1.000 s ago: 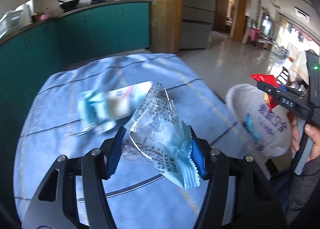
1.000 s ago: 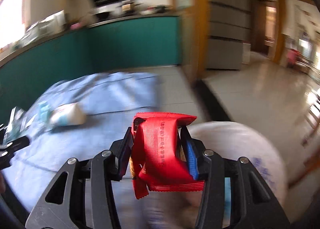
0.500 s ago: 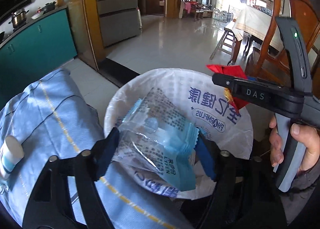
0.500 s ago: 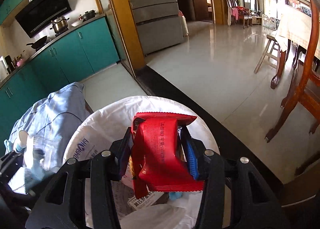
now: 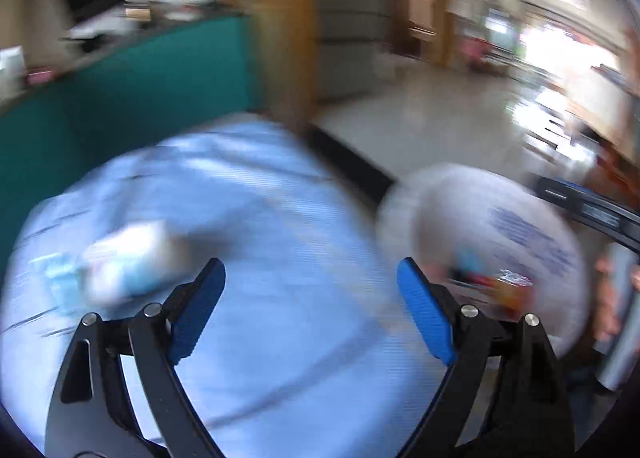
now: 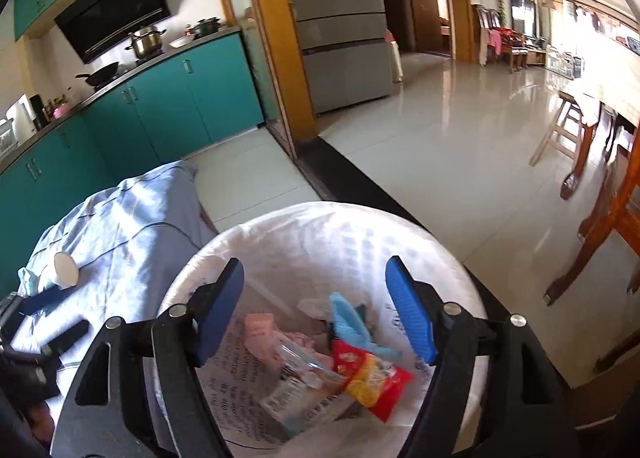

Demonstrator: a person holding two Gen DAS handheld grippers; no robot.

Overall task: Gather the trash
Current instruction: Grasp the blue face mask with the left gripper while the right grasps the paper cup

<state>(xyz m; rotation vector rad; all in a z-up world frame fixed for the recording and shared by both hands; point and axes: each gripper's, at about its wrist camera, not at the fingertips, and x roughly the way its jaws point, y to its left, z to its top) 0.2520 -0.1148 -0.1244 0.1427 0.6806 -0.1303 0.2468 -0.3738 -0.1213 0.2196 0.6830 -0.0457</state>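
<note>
My right gripper (image 6: 315, 263) hangs over the white-bagged trash bin (image 6: 320, 214), its jaws opening with nothing between them. Below it in the bin lie the red snack wrapper (image 6: 372, 374), a clear and blue wrapper (image 6: 296, 378) and other scraps. My left gripper (image 5: 310, 264) is over the blue-clothed table (image 5: 260, 218), jaws opening and empty; that view is blurred. On the cloth, left of the left gripper, lie a white paper cup (image 6: 64, 268) and a pale blue scrap (image 6: 28, 278). The bin (image 5: 480, 226) stands off the table's right edge.
Teal kitchen cabinets (image 6: 168, 106) run behind the table, with a grey fridge (image 6: 340, 38) past a wooden post. Shiny tiled floor (image 6: 460, 146) stretches to the right. A wooden chair (image 6: 608, 226) stands close to the bin's right side.
Both grippers opened and let their wrappers drop into the bin. The left gripper then swung left, back over the table. The right gripper stayed above the bin.
</note>
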